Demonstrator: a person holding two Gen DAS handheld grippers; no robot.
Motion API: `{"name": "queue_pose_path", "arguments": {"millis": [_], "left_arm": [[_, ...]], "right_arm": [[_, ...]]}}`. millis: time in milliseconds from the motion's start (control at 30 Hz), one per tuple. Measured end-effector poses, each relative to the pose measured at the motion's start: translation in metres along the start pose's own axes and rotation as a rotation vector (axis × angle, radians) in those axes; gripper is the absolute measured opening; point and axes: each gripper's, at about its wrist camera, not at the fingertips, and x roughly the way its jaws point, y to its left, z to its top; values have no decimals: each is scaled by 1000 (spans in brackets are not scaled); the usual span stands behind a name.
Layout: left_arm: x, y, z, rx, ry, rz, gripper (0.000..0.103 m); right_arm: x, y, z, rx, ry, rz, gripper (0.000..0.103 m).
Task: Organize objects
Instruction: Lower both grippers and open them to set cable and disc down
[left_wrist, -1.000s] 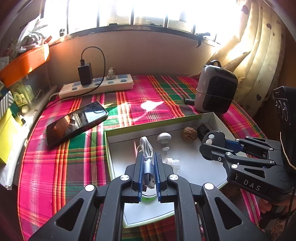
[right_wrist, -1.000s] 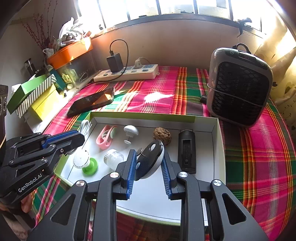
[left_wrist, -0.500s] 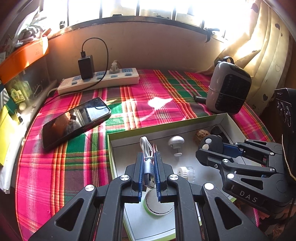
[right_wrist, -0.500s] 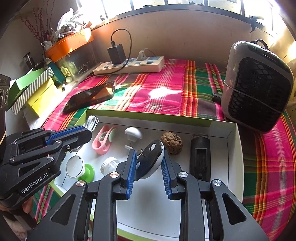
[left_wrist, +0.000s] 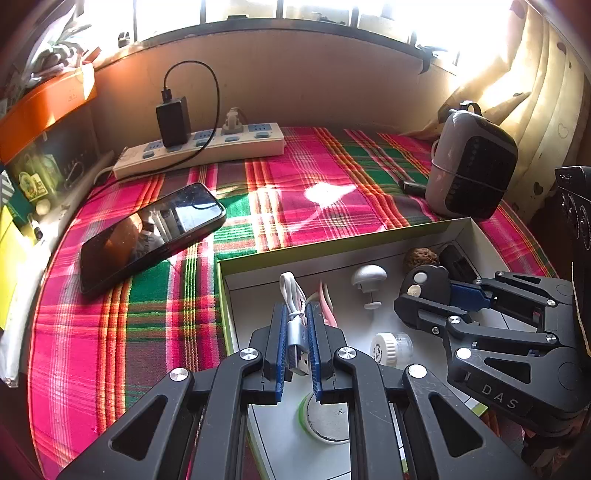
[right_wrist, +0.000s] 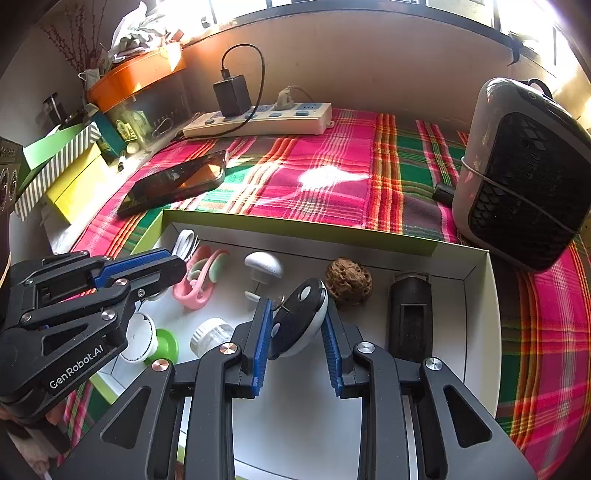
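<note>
A white box with a green rim (left_wrist: 332, 246) (right_wrist: 295, 226) lies on the plaid cloth. My left gripper (left_wrist: 297, 308) is shut on a coiled white USB cable (left_wrist: 291, 295), with the silver plug pointing back at the camera, over the box's left part. My right gripper (right_wrist: 298, 303) is shut on a round black-and-white device (right_wrist: 299, 325) above the box's middle. Each gripper shows in the other's view: the right gripper (left_wrist: 424, 291) and the left gripper (right_wrist: 173, 266). In the box lie a pink clip (right_wrist: 201, 284), a white knob (right_wrist: 263, 266), a walnut (right_wrist: 349, 281), a black case (right_wrist: 409, 317), a small clear jar (right_wrist: 210, 334) and a green-and-white disc (right_wrist: 151, 343).
A black phone (left_wrist: 147, 236) lies left of the box. A power strip (left_wrist: 207, 151) with a black charger (left_wrist: 173, 122) runs along the back wall. A grey-and-black heater (right_wrist: 524, 173) stands at the box's far right corner. Coloured boxes (right_wrist: 62, 173) and an orange tray (right_wrist: 136, 74) crowd the left edge.
Both grippers have moved forward and slightly down over the box, so the heater and phone look nearer. Each keeps its hold.
</note>
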Motion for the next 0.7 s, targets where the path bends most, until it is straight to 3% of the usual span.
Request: {"name": "queue_pose_path", "arguments": {"millis": [700], "left_arm": [[7,3,0,-23,19,-18,12]], "right_arm": [[4,0,0,6,3,-8,28]]}}
